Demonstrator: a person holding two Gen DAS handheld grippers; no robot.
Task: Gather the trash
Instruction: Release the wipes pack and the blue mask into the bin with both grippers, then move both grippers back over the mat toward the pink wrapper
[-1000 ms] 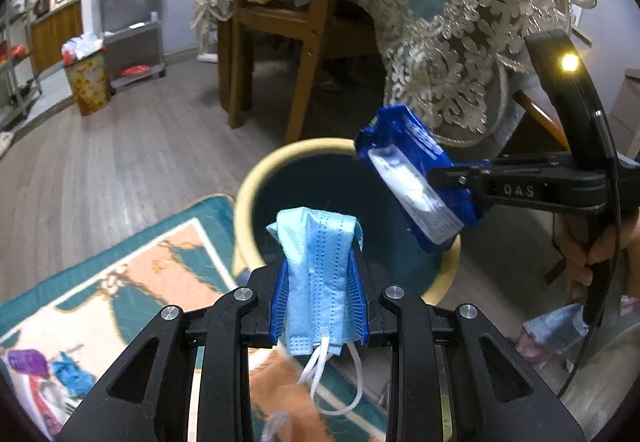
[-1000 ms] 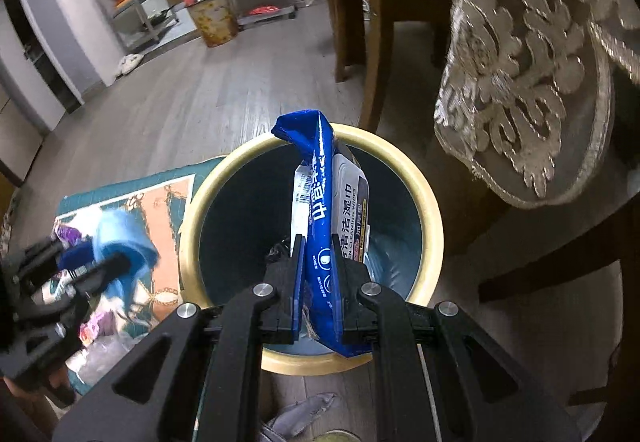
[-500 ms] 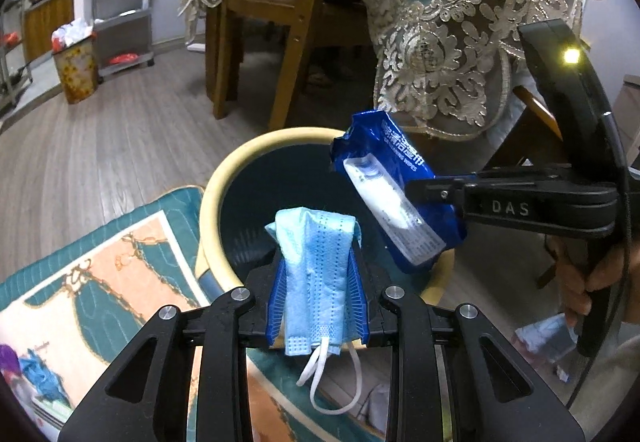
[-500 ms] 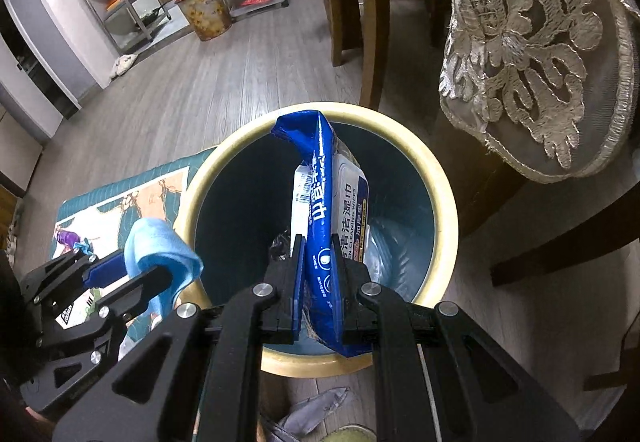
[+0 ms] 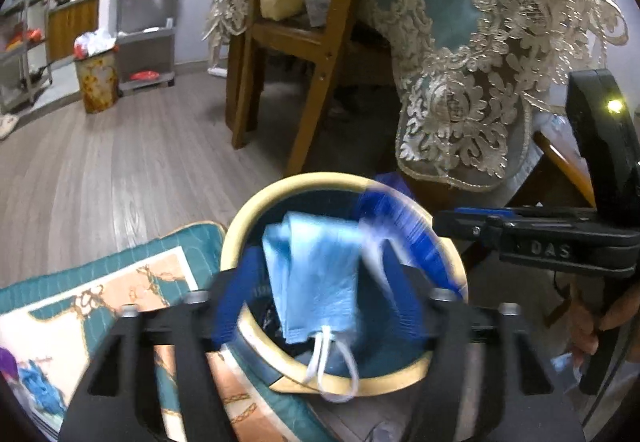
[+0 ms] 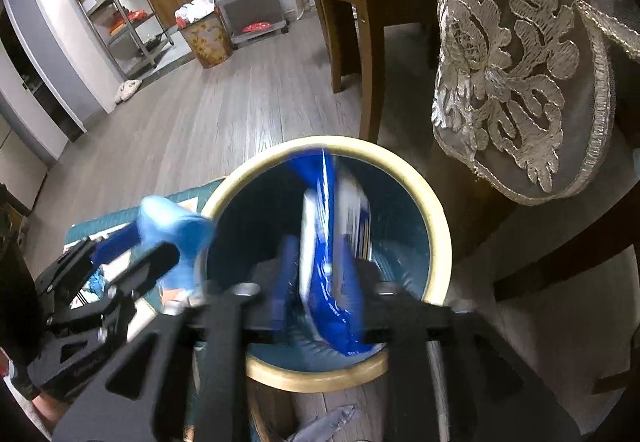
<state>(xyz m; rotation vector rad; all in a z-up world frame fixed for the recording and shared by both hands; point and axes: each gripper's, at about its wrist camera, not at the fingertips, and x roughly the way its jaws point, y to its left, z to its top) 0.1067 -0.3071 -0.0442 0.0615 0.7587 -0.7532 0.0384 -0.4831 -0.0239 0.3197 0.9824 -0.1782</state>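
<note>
Both jaws opened; left view shows mask (image 5: 316, 278) straps.

Your left gripper (image 5: 320, 294) has its jaws spread wide, both fingers blurred. Your right gripper (image 6: 320, 274) also shows its jaws parted and blurred. Your right hand (image 5: 600, 326) grips the handle at the frame's right edge.

Wooden chair (image 5: 304, 38) beside lace tablecloth (image 5: 492, 54); patterned rug (image 5: 120, 294); metal shelves (image 6: 120, 18)
</note>
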